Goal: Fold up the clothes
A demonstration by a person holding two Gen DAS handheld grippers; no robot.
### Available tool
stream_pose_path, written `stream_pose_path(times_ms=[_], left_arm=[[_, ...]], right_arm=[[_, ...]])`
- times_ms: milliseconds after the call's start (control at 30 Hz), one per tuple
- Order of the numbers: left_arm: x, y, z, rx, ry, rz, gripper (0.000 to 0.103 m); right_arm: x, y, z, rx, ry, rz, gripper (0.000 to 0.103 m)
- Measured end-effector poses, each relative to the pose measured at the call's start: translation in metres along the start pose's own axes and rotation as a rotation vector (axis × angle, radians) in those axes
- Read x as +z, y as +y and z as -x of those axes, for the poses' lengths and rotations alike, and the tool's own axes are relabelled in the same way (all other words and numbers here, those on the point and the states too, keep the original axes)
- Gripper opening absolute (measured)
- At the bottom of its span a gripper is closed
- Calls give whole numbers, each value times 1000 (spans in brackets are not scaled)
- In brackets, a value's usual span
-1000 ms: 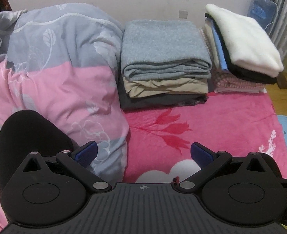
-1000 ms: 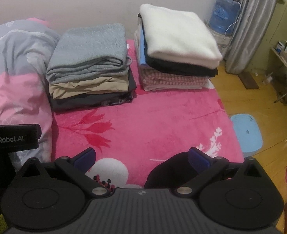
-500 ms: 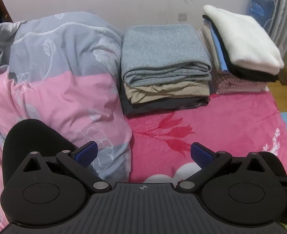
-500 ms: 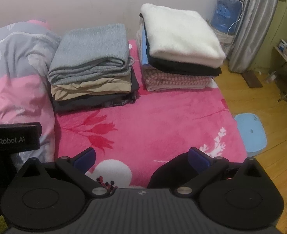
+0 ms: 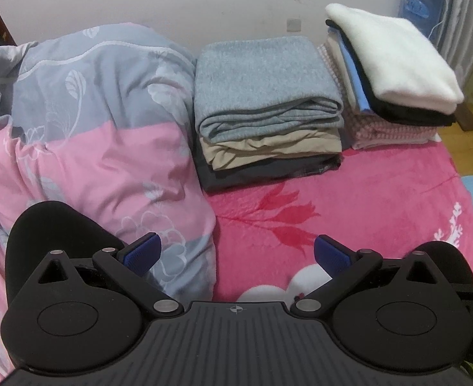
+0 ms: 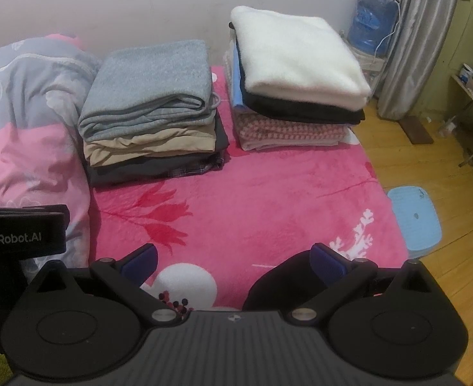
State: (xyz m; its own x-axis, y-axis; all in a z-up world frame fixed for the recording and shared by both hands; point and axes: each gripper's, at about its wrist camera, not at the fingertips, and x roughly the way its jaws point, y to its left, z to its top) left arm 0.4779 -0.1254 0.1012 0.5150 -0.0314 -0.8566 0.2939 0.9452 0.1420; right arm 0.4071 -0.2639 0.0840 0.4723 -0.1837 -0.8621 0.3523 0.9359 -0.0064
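Left gripper (image 5: 235, 252) and right gripper (image 6: 233, 259) are both hovering over the pink floral blanket (image 6: 268, 199), jaws spread wide, gripping nothing. Folded clothes are sitting in two stacks by the wall: grey towel stack (image 5: 265, 96) beside the grey-pink duvet (image 5: 85, 122), white fleece stack (image 6: 297, 58) nearer the bed edge, a narrow gap between them.

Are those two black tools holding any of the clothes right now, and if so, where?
Nothing is held. The left tool and the right tool both stand open over the pink blanket, with no cloth between their blue pads.
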Motion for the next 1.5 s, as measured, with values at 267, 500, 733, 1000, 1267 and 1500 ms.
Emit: stream_pose_path(times_ms=[267,500,733,1000,1267,1500], left_arm=[[0,0,-3,-4,13,-6,102],[1,0,-5,-2,15,-4,102],[1,2,-6,2,17,3,102],[1,4,-8,1,17,11,102],[1,6,-10,-1,22,14,102],[1,7,-11,2,26,19,102]], right_arm=[[-1,-1,-2,3,5,-6,103],[0,-2,-4,0,7,-9,103],[1,1,-4,0,10,-2,103],[1,2,-4,-8,12,3,103],[0,4,-4,-12,15,9,103],[-1,7,-5,-14,17,17,103]])
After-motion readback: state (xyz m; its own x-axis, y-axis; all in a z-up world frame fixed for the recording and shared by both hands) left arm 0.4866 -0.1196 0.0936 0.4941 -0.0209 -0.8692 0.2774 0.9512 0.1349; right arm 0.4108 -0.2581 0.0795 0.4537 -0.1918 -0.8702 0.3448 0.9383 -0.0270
